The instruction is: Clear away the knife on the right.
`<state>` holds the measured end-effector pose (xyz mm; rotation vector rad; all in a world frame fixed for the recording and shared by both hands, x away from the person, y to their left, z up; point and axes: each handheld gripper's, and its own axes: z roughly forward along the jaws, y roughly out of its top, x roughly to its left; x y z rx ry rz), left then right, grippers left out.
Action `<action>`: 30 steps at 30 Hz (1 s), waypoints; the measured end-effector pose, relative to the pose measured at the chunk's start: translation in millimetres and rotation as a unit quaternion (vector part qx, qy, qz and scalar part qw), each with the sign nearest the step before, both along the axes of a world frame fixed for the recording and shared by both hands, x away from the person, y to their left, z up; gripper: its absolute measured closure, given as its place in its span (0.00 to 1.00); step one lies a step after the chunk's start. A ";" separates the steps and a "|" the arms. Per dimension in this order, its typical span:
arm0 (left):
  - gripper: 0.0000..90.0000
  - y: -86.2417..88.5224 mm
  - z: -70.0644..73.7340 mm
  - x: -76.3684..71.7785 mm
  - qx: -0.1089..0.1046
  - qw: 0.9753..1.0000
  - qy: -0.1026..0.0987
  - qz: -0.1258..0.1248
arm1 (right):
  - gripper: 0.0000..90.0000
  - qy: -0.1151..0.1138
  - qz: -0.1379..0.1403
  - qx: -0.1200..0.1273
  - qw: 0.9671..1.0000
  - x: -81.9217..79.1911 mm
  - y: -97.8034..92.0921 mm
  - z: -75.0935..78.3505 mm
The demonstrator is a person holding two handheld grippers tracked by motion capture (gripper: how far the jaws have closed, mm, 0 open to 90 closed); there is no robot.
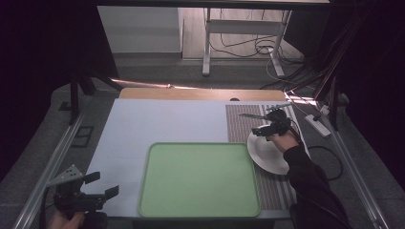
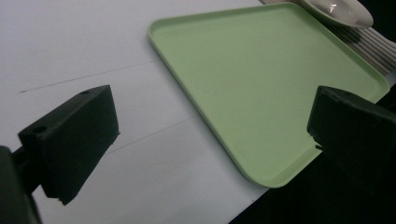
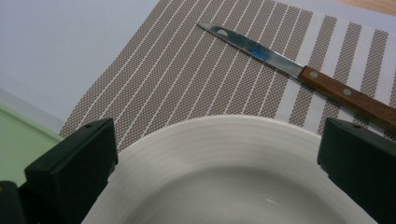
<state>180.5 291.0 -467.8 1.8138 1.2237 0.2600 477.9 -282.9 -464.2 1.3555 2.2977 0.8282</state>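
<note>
A white plate (image 1: pixel 267 155) rests on a brown-and-white striped placemat (image 1: pixel 241 125) at the table's right. Beyond it lies a knife (image 1: pixel 252 116) with a wooden handle. My right gripper (image 1: pixel 265 125) hovers open over the plate's far rim. In the right gripper view its jaws stand wide on either side of the plate (image 3: pixel 233 182), with the knife (image 3: pixel 299 70) lying slantwise ahead on the placemat (image 3: pixel 187 79). My left gripper (image 1: pixel 101 185) is open and empty at the front left corner, beside a green tray (image 1: pixel 199 179). The tray (image 2: pixel 261 84) lies ahead of the left gripper (image 2: pixel 210 135).
A pale sheet (image 1: pixel 162 124) covers the table's left and middle. The green tray's right edge meets the plate (image 2: pixel 338 11). Metal rails run along both table sides. Cables and a desk frame (image 1: pixel 207 43) lie on the floor beyond the table.
</note>
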 end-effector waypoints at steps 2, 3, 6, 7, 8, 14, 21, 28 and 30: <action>0.02 -0.8 0.1 0.2 0.004 1.000 0.001 -0.001 | 0.00 0.001 -0.003 -0.002 1.000 3.6 -0.1 -0.1; 0.02 -1.2 0.2 0.3 0.006 1.000 0.001 -0.001 | 0.00 0.001 -0.004 0.001 1.000 5.3 0.0 -0.4; 0.02 -2.9 0.4 0.6 0.014 1.000 0.002 -0.002 | 0.00 0.003 -0.009 -0.002 1.000 10.7 0.1 -0.9; 0.02 -3.4 0.5 0.7 0.017 1.000 0.002 -0.003 | 0.00 0.005 -0.012 -0.001 1.000 12.5 0.1 -1.2; 0.02 -3.9 0.6 0.6 0.020 1.000 0.002 -0.004 | 0.00 0.006 -0.016 -0.002 1.000 14.4 0.0 -1.4; 0.02 -5.6 0.6 0.9 0.026 1.000 0.002 -0.005 | 0.00 0.009 -0.026 -0.004 1.000 24.8 -2.1 -3.7; 0.02 -6.5 0.7 0.9 0.030 1.000 0.002 -0.008 | 0.00 0.012 -0.037 -0.005 0.999 35.9 -5.7 -6.4; 0.02 -5.9 0.5 1.4 0.028 1.000 0.004 -0.008 | 0.00 0.016 -0.053 -0.015 0.998 48.8 -9.6 -10.0; 0.02 -5.9 0.6 1.0 0.027 1.000 0.002 -0.010 | 0.00 0.018 -0.057 -0.018 0.998 52.4 -10.8 -11.9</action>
